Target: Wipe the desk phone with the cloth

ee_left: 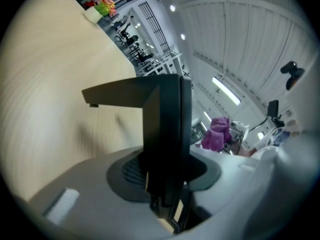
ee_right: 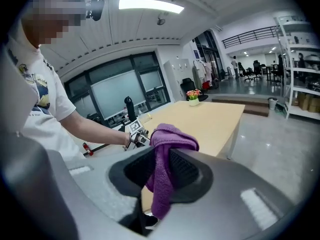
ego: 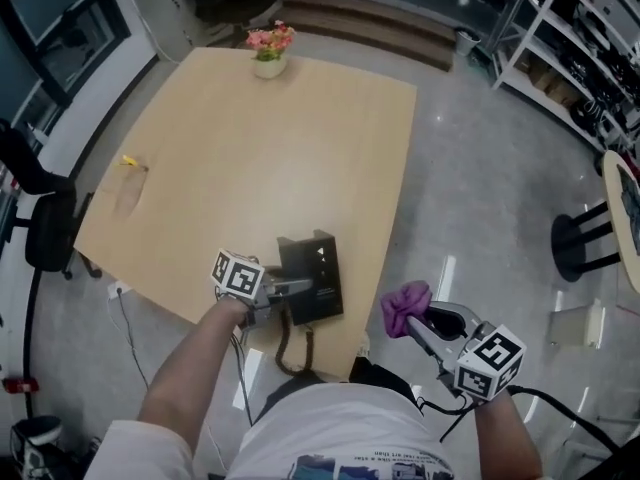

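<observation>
The black desk phone [ego: 312, 273] lies at the near edge of the light wooden table [ego: 260, 158], and its coiled cord [ego: 292, 346] hangs over that edge. My left gripper [ego: 298, 289] reaches in from the phone's left side and is shut on it. In the left gripper view the phone's black body [ee_left: 165, 129] stands between the jaws of the left gripper [ee_left: 165, 186]. My right gripper [ego: 415, 320] hovers off the table to the right of the phone, shut on a bunched purple cloth [ego: 404, 306]. The cloth [ee_right: 167, 159] drapes down between the right gripper's jaws [ee_right: 160, 171].
A pot of pink flowers [ego: 270, 53] stands at the table's far edge, and a small yellow thing [ego: 130, 161] lies near its left edge. A black chair [ego: 45, 223] stands left of the table. A black stool [ego: 585, 238] and shelving [ego: 590, 38] are at the right.
</observation>
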A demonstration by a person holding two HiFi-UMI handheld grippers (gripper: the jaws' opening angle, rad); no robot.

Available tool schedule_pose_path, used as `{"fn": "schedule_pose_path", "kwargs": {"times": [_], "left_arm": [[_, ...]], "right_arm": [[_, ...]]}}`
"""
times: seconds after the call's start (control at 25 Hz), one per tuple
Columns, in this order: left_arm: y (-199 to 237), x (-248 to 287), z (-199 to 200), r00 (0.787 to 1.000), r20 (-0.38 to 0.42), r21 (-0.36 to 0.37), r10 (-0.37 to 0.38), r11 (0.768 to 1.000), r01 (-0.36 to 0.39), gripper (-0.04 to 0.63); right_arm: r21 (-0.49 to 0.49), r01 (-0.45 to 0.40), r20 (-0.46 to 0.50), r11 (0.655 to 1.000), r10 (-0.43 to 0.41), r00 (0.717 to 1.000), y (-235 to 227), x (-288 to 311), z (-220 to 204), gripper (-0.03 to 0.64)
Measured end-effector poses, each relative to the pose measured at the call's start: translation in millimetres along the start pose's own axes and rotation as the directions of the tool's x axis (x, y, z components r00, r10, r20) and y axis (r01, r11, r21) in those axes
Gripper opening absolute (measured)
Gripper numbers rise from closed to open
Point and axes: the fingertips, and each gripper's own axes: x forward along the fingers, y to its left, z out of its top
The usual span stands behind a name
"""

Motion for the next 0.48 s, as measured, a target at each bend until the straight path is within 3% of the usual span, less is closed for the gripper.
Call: {"fn": "schedule_pose_path", "kwargs": {"times": [0.2,0.48], "left_arm": [[10,6,-1,0.996,-0.079,-0.005,-0.034,0.999,0.034,0.179],[20,12,-2,0.987,-0.143,-0.09,-0.076,0.994,0.063,0.183]], "right_arm": [[0.045,0.05,0.022,0.998,-0.051,0.998,14,-4,-6,0.089],[0.092,0.099,0.028,0.991,-0.102,0.994,26,-11,-14,0.089]]}}
